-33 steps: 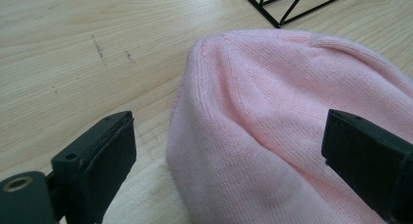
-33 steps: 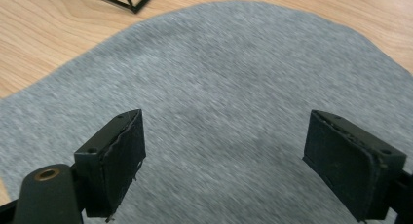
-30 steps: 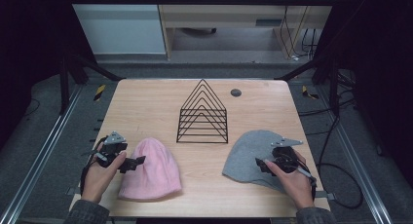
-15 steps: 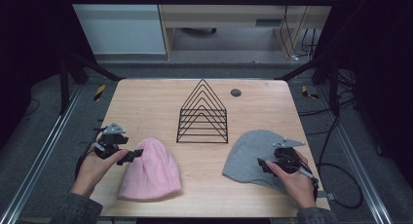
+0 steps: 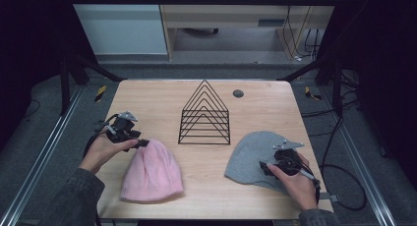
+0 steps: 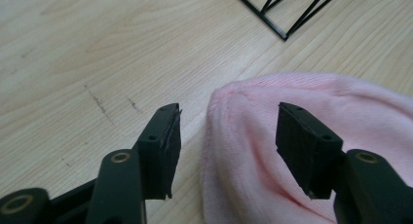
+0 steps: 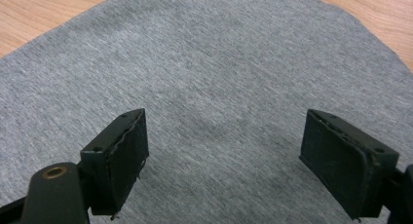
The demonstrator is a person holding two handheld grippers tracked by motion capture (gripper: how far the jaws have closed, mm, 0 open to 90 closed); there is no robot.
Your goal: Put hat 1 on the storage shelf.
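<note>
The left gripper [image 6: 224,136] has just been closing its jaws, which straddle the crown of the 1 pink beanie [image 5: 152,171] unclenched; it has moved from the beanie's side up to its top since a second ago. The right gripper [image 7: 234,156] stays spread over the 1 grey beanie [image 5: 255,155]. Between the 2 beanies, farther back, stands 1 black wire rack [image 5: 205,115], with 1 dark disc [image 5: 238,93] beyond it.
</note>
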